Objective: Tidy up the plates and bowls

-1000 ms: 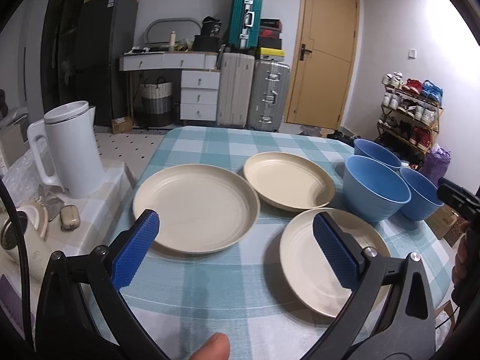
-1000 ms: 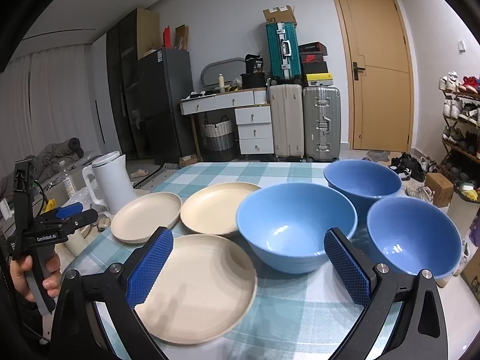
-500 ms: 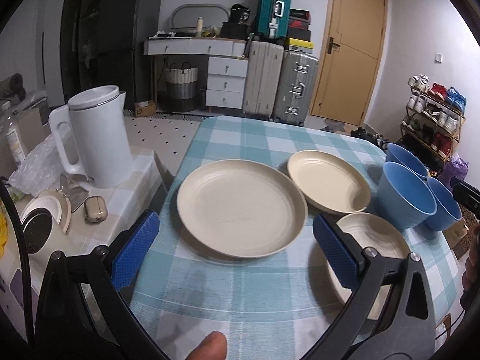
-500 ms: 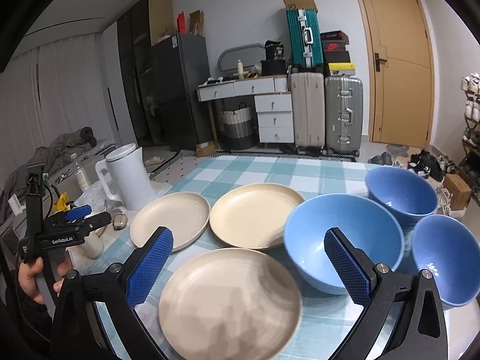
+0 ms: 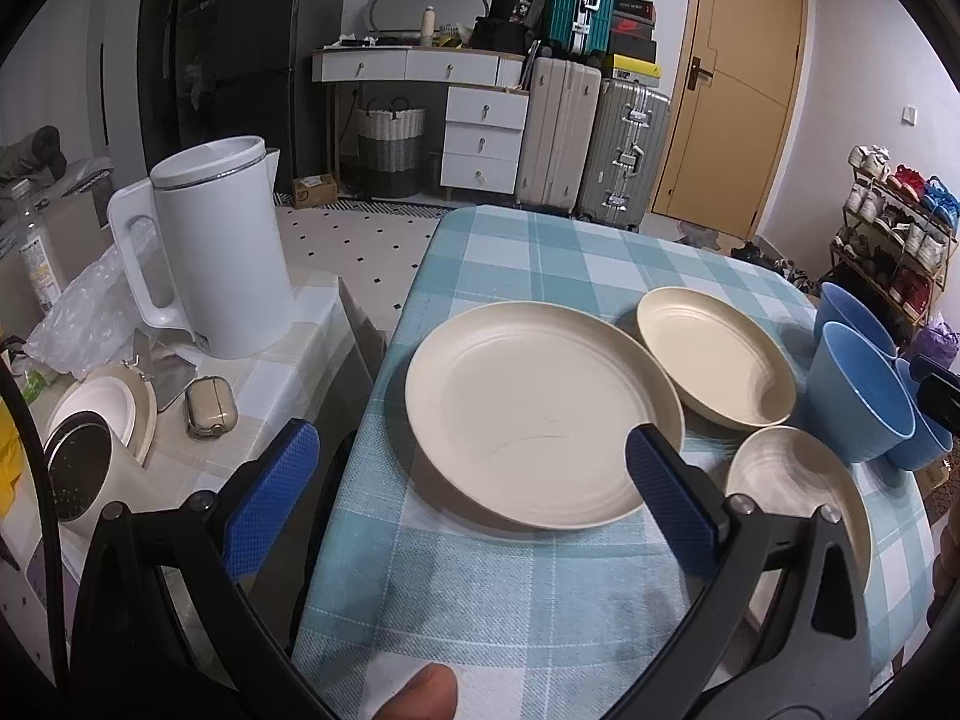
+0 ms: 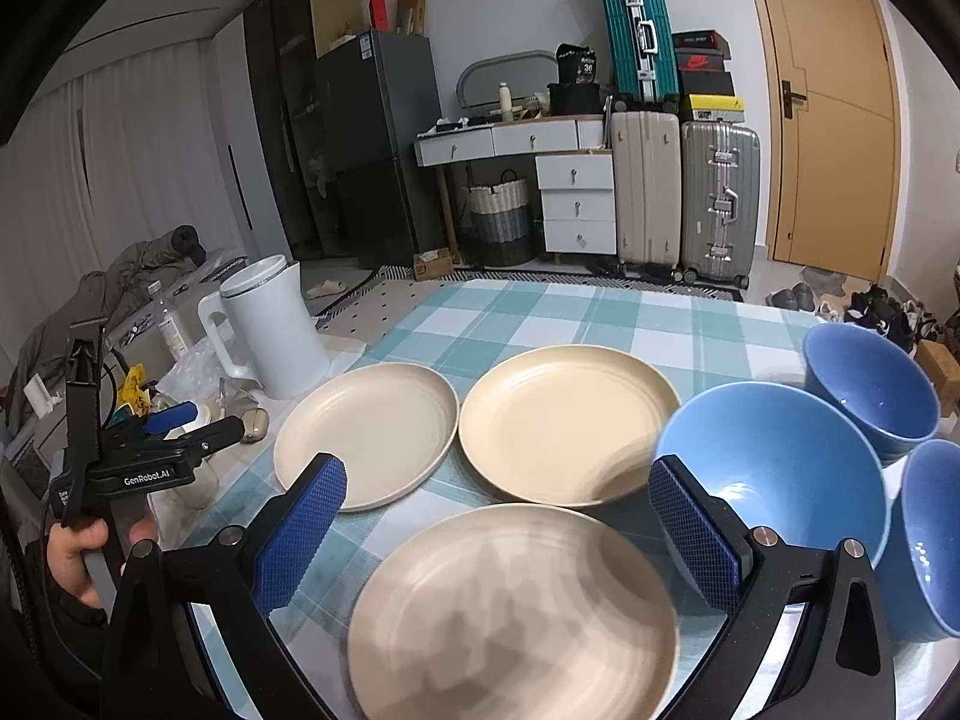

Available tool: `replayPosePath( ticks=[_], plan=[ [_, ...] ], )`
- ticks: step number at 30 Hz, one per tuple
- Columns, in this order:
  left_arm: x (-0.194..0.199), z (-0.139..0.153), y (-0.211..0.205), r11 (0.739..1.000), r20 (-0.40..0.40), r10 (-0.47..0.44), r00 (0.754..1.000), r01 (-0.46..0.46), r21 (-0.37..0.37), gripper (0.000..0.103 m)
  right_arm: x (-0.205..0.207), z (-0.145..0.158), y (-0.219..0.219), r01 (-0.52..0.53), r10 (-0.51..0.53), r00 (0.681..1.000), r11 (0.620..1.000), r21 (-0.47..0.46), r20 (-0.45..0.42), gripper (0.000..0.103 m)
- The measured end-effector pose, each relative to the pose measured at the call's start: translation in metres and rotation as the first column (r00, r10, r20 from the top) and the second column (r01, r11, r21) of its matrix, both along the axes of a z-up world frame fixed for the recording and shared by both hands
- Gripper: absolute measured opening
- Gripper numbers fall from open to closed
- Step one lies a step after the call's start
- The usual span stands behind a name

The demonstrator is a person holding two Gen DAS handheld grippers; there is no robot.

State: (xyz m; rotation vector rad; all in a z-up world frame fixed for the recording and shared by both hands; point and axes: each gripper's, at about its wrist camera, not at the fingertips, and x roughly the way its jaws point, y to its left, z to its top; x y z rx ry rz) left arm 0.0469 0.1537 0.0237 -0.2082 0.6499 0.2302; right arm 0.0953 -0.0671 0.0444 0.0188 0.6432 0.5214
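- Table point(image 5: 540, 252) with a teal-and-white checked cloth carries three cream plates and three blue bowls.
- Left plate point(image 5: 543, 414) lies flat near the table's left edge; in the right wrist view it is the plate point(image 6: 367, 435) nearest the white kettle.
- Middle plate point(image 5: 714, 372), slightly deeper, sits just beside the left plate, farther toward the table's far side; the right wrist view shows their rims almost touching.
- Near plate point(image 6: 516, 612) lies closest to the table's near edge, in front of the other two, and is blurred in both views.
- Large blue bowl point(image 6: 774, 468) stands upright toward the table's right edge, just beside the middle plate and the near plate.
- Two more blue bowls stand at the right edge: a far bowl point(image 6: 870, 384) behind the large one and a right bowl point(image 6: 927, 540) beside it, partly cut off by the frame.
- Left gripper point(image 5: 471, 492) hovers over the table's near left corner, its blue-padded fingers spread wide and holding nothing; the left plate lies ahead between them.
- Right gripper point(image 6: 498, 534) hovers above the near plate, its fingers also spread wide and empty, touching nothing.
- Hand point(image 6: 78, 552) grips the left gripper's handle, seen at the left of the right wrist view.
- White electric kettle point(image 5: 216, 252) stands on a lower side table point(image 5: 300, 348) to the left, among small clutter.
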Motion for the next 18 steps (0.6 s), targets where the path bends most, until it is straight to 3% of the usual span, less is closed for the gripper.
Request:
replayPosePath(
  ticks=[18],
  plan=[
    [0.039, -0.029, 0.024, 1.000, -0.100, 0.015, 0.995, -0.015, -0.002, 0.102, 0.050, -0.027, 0.047, -0.053, 0.052, 0.991, 0.999, -0.008, -0.120, 0.099]
  ],
)
